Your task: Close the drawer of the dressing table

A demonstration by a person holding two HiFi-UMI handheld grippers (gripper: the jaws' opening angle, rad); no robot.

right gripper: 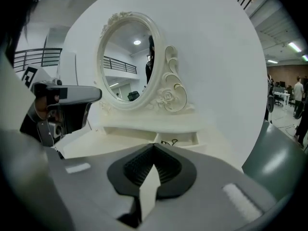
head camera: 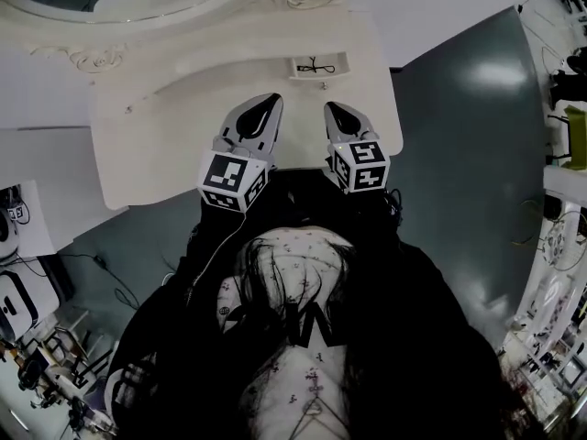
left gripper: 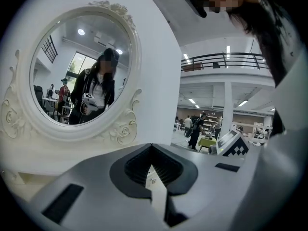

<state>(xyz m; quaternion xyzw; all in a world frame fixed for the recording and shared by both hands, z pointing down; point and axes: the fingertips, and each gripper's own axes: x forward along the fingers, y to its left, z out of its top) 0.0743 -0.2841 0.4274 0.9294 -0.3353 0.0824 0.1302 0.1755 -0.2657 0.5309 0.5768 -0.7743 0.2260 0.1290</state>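
Note:
The white dressing table (head camera: 183,126) lies ahead of me, its oval mirror (right gripper: 126,61) at the back. A small drawer (head camera: 320,65) at its right stands pulled out, with a thin black item (right gripper: 168,142) inside. My left gripper (head camera: 272,100) hovers over the tabletop near its front edge, jaws closed together with nothing between them. My right gripper (head camera: 330,107) hangs beside it, a short way in front of the drawer, also shut and empty. In the right gripper view the drawer (right gripper: 176,139) sits just beyond the gripper (right gripper: 154,146). The left gripper (left gripper: 152,147) faces the mirror (left gripper: 82,71).
Grey-green floor (head camera: 468,154) spreads to the table's right. Benches with cables and gear (head camera: 564,108) line the far right, and more equipment (head camera: 27,337) stands at lower left. People (left gripper: 197,129) stand far off in the hall.

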